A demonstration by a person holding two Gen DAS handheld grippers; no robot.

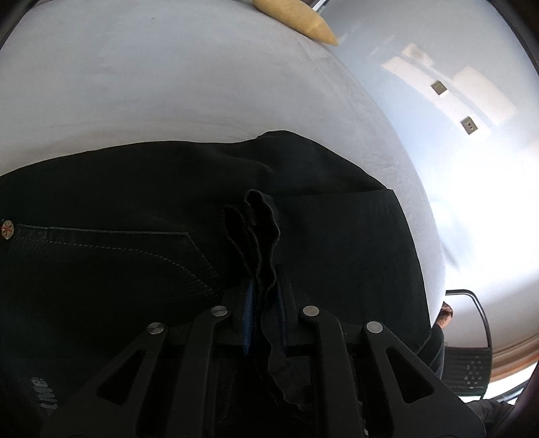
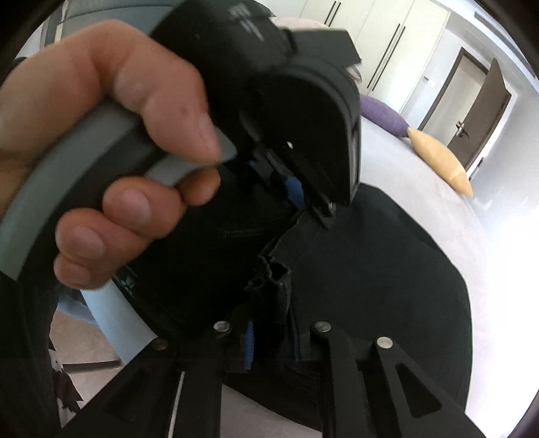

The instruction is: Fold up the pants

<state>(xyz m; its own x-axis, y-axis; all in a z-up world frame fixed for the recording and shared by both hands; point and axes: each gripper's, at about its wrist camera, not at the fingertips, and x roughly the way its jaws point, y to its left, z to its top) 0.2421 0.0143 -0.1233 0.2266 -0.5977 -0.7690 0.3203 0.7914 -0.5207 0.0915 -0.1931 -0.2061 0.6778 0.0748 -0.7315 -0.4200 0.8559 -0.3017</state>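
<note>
Black pants [image 1: 141, 209] lie on a pale bed sheet [image 1: 151, 84], with a back pocket and a metal button at the left. My left gripper [image 1: 262, 286] is shut on a bunched edge of the pants that sticks up between its fingers. In the right wrist view my right gripper [image 2: 269, 303] is shut on another bunched edge of the pants [image 2: 370, 269], just above the cloth. The left gripper [image 2: 310, 198] and the hand holding it fill the upper left of that view, close in front of the right one.
A yellow pillow [image 1: 299, 17] lies at the far edge of the bed; it also shows in the right wrist view [image 2: 441, 161] beside a purple pillow [image 2: 384, 114]. A chair [image 1: 468, 353] stands by the bed at the right. Wardrobes and a door are behind.
</note>
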